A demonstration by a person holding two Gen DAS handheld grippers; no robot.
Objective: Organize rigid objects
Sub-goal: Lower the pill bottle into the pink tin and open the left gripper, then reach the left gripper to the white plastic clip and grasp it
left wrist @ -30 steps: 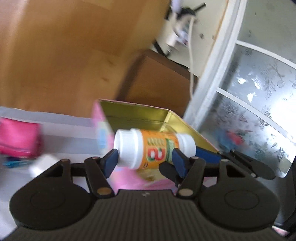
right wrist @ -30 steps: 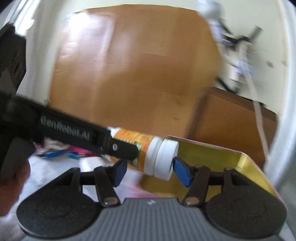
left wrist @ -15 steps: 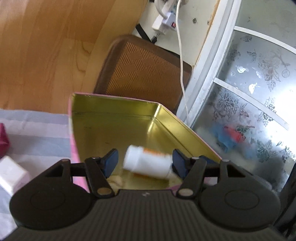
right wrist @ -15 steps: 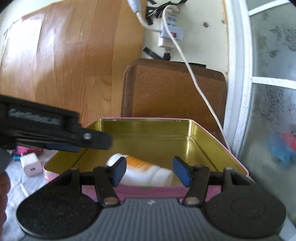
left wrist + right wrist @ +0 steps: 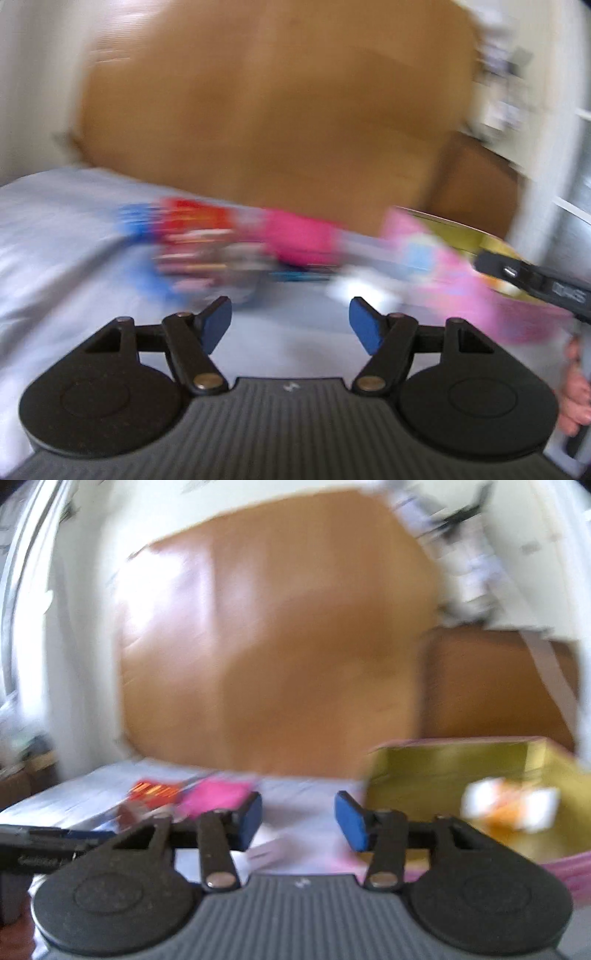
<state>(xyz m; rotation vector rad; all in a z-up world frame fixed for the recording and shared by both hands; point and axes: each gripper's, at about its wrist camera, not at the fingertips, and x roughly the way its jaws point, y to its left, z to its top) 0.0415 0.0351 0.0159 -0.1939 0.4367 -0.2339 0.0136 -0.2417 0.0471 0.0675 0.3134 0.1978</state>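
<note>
Both views are motion-blurred. The white and orange bottle [image 5: 511, 808] lies inside the pink tin [image 5: 443, 760] with the gold inside, at the right of the right wrist view. The tin [image 5: 436, 254] also shows at the right of the left wrist view. My left gripper [image 5: 290, 326] is open and empty above the light cloth, facing a blurred pile of red, blue and pink items [image 5: 221, 240]. My right gripper [image 5: 298, 819] is open and empty, left of the tin. A small white block [image 5: 354, 288] lies near the tin.
A light striped cloth [image 5: 55, 240] covers the surface. A pink item [image 5: 218, 794] and red packet [image 5: 155, 792] lie at the left. A wooden panel [image 5: 273, 646] and a brown chair back [image 5: 495, 686] stand behind. The other gripper's black arm [image 5: 535, 280] crosses at right.
The bottle was let go and now lies in the tin. Both grippers have swung left, away from the tin and toward the pile of items on the cloth.
</note>
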